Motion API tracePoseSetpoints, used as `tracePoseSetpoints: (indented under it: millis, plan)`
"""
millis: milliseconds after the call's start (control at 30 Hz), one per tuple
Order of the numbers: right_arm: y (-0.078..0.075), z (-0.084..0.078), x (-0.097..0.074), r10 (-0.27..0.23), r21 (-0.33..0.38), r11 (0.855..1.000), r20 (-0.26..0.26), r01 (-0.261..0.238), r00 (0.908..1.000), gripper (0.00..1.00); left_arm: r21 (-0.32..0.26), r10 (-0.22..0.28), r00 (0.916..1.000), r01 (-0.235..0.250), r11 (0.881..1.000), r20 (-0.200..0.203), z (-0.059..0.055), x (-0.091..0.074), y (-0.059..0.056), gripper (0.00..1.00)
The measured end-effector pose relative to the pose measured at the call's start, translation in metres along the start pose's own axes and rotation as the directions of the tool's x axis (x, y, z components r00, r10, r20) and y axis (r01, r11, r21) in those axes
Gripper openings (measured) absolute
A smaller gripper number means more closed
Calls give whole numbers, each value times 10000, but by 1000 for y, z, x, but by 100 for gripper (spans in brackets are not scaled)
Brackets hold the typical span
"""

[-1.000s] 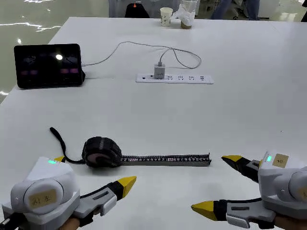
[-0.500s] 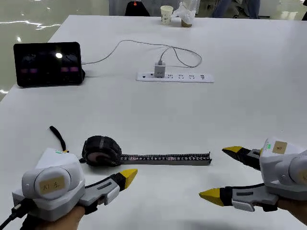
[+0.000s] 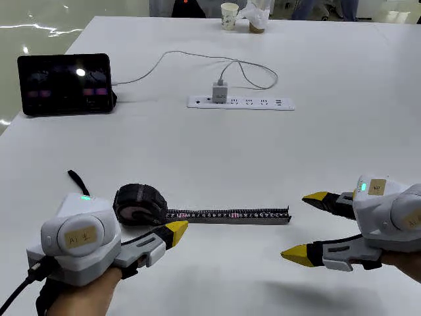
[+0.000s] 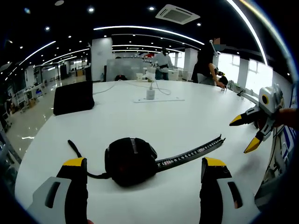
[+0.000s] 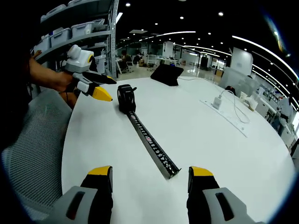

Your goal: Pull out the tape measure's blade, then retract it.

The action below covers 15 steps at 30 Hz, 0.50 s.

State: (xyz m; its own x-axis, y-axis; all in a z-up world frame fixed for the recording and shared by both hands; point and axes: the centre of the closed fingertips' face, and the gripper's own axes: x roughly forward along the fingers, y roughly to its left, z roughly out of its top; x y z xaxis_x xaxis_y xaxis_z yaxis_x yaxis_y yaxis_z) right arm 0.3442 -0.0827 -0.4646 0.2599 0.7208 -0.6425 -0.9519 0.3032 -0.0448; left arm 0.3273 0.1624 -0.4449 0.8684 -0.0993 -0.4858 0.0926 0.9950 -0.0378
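The black tape measure (image 3: 139, 205) lies on the white table (image 3: 217, 151), its blade (image 3: 227, 214) pulled out to the right and flat on the surface. Its black strap (image 3: 77, 182) trails off to the left. My left gripper (image 3: 138, 217) is open just in front of the case, which shows between its jaws in the left gripper view (image 4: 131, 159). My right gripper (image 3: 304, 225) is open a little to the right of the blade's end hook (image 3: 287, 214), touching nothing. In the right gripper view the blade's end (image 5: 170, 171) sits between the yellow fingertips, with the case (image 5: 126, 97) farther off.
A dark tablet (image 3: 64, 84) stands at the left of the table. A white power strip (image 3: 240, 103) with a charger and cable lies behind the tape measure. Cups (image 3: 229, 16) stand at the far edge. A mesh chair (image 5: 37, 154) is by the table's near side.
My left gripper has come forward, closer to the tape case. My right gripper has shifted slightly toward the blade's end. The blade's length looks the same.
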Motion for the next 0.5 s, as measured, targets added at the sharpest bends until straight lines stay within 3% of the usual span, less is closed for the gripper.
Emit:
tracePoseSetpoints:
  millis: [500]
  plan:
    - [-14,-4,12,591,-802,9947,-650,-642,9961,50,-320,189,9998,-192,9993,-74,1,15,3,98]
